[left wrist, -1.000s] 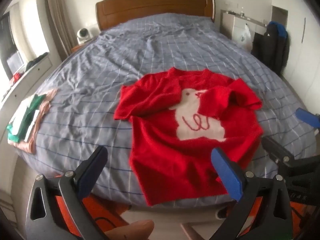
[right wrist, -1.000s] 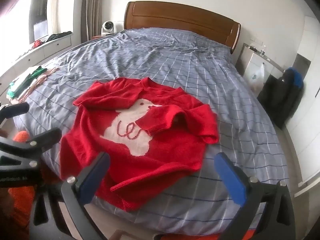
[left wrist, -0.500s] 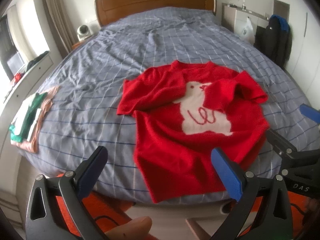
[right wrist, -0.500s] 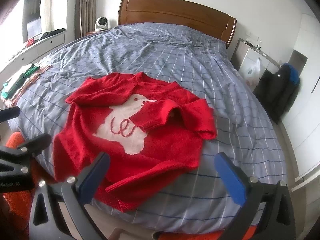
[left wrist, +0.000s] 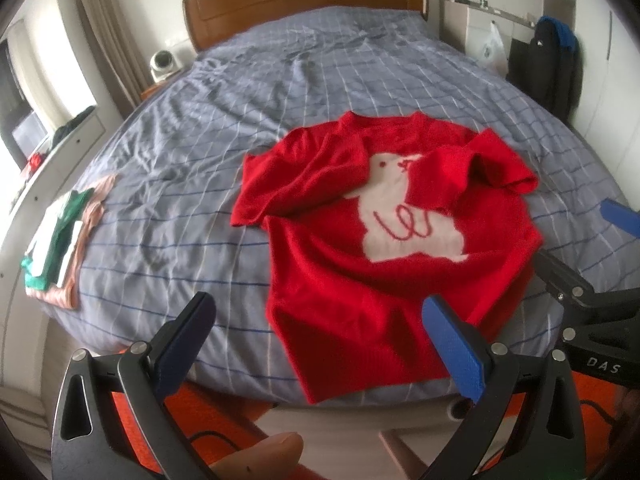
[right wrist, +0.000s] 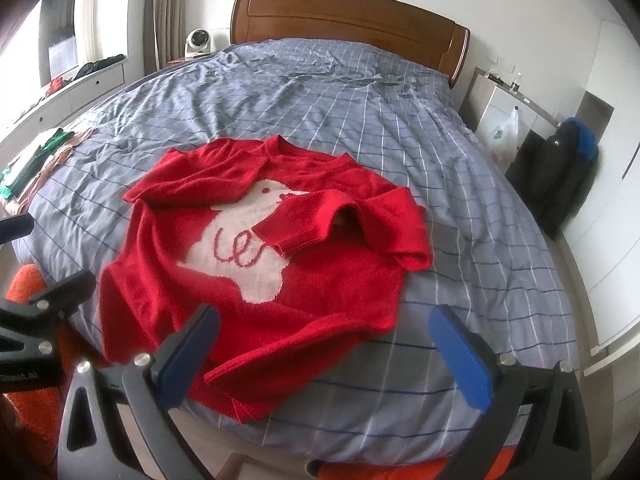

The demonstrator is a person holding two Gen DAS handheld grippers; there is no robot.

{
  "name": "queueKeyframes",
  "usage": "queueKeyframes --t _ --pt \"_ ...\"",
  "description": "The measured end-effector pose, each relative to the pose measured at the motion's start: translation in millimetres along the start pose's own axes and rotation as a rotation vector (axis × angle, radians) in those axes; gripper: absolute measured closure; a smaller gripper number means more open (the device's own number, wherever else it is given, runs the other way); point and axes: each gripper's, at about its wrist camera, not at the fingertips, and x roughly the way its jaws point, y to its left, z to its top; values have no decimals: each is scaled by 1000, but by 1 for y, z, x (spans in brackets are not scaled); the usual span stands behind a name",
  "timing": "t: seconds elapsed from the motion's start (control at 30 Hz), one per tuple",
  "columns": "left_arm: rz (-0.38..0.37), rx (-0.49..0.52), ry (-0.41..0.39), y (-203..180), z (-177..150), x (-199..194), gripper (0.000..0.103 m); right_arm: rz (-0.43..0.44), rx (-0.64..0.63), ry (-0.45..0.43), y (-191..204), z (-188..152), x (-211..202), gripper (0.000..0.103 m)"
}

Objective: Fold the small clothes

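My left hand-held gripper and right hand-held gripper both hang released above the red knitted sweater with a white bird, lying centre-frame on the grey checked bed. Its hem overhangs the bed's edge; a one-layer pinch could drag it off.

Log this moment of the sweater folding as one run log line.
step: sleeves folded in | red sweater flat on bed | left gripper open, empty | right gripper open, empty | folded clothes at bed edge
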Motion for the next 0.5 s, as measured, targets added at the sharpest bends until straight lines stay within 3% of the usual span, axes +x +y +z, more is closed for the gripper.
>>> queueKeyframes --t 0.5 --pt "4 25 19 1 -3 7 0 -6 4 13 -1 -1 6 0"
